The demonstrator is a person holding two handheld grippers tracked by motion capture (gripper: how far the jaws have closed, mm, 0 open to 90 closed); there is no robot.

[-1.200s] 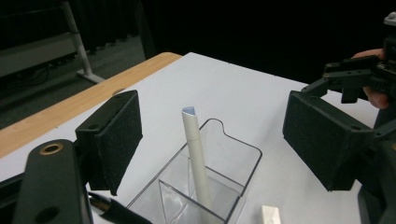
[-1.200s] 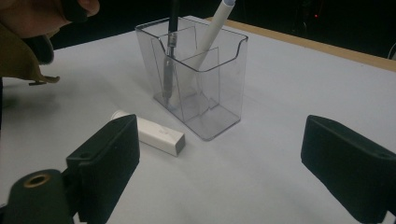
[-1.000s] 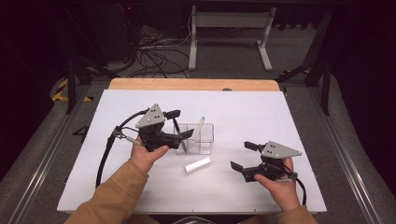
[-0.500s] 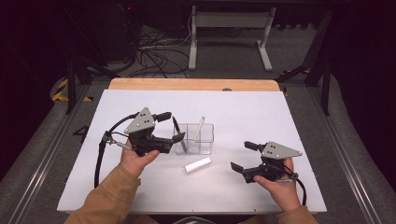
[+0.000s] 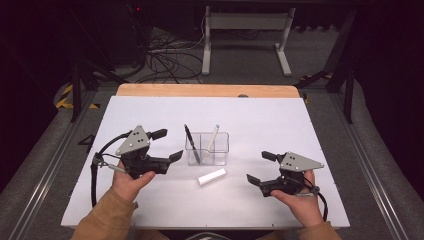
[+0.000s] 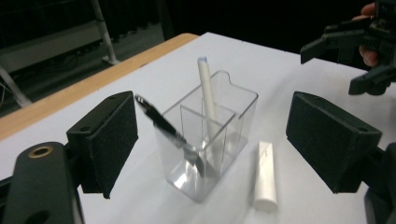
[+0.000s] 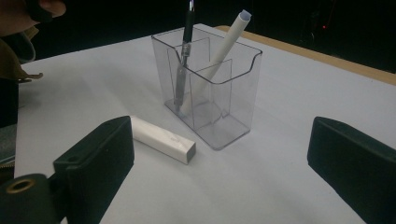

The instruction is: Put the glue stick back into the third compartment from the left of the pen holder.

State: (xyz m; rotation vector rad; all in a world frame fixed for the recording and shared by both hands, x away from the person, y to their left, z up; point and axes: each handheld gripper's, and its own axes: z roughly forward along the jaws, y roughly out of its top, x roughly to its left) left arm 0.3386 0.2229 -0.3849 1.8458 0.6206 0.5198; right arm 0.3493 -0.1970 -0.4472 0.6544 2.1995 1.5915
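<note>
With both my grippers' jaws apart and empty, I'd bring the right gripper (image 5: 256,175) squarely onto the white rectangular eraser block (image 5: 211,176) just ahead, beside the clear plastic divided holder (image 5: 207,148).

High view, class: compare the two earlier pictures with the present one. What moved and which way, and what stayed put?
The left gripper drew back from the clear organizer toward the table's left side, jaws open and empty. It let go of the black pen, which leans in the organizer. The right gripper, the white pen in the organizer and the white eraser on the table stayed as they were.
</note>
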